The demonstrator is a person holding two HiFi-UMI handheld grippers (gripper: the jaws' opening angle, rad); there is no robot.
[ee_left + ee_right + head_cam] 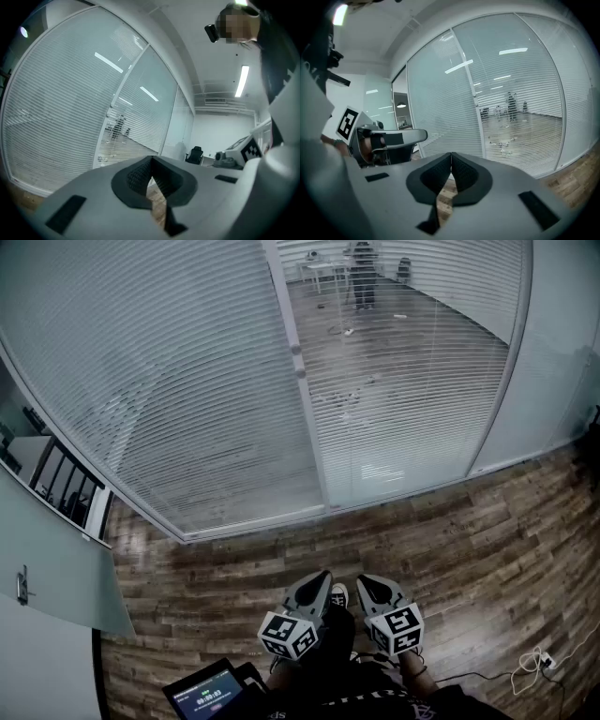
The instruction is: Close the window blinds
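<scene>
Two window blinds hang in the glass wall along the far edge of the wooden floor (pixel 234 568). The left blind (pixel 178 399) looks nearly opaque. The slats of the right blind (pixel 412 409) stand open enough to show a room behind, where a person (pixel 363 273) stands.

The left gripper (pixel 322 575) and the right gripper (pixel 364 579) are side by side near the floor's near edge. Each has its jaws pressed together on nothing. Each carries a cube (pixel 289 636) of black-and-white square markers, with no words on it.

A screen (pixel 208 697) by the near left corner shows a green bar and pale digits too small to read. A cable (pixel 525 673) lies near the right corner.
</scene>
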